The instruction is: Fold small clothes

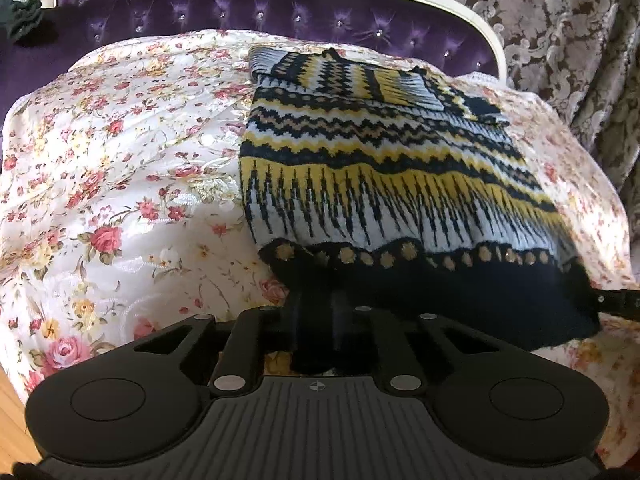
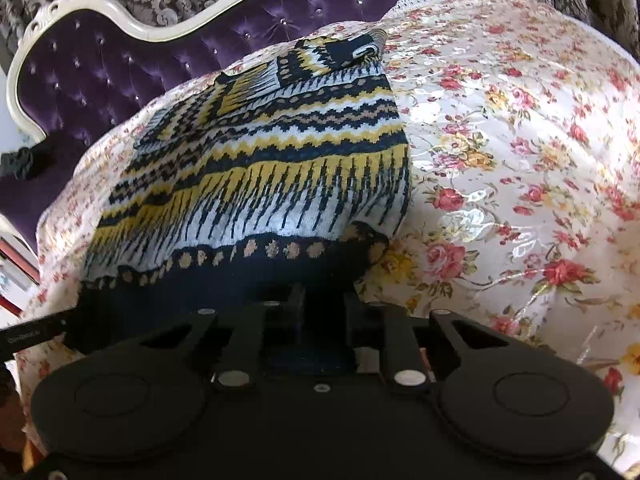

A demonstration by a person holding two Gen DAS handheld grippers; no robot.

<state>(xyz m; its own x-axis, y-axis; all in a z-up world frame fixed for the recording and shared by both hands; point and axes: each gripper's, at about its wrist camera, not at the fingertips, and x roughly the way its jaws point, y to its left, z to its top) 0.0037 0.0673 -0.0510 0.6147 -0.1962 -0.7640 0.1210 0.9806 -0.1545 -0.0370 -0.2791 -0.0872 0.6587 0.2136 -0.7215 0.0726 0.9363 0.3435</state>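
Note:
A small knitted sweater (image 1: 380, 168) with black, yellow, white and tan zigzag bands lies on a floral bedspread (image 1: 120, 160); its sleeves are folded in across the top. My left gripper (image 1: 320, 300) is shut on the near left corner of the sweater's black hem. My right gripper (image 2: 322, 300) is shut on the near right corner of the same hem of the sweater (image 2: 260, 168). Both fingertip pairs are buried in the dark cloth. The right gripper's finger shows at the far right of the left wrist view (image 1: 618, 298).
The bedspread (image 2: 520, 160) covers the whole working surface. Behind it stands a purple tufted headboard (image 1: 240, 12) with a cream frame, and patterned curtains (image 1: 560, 20) hang behind that. A dark cloth bundle (image 1: 22, 16) sits at the far left.

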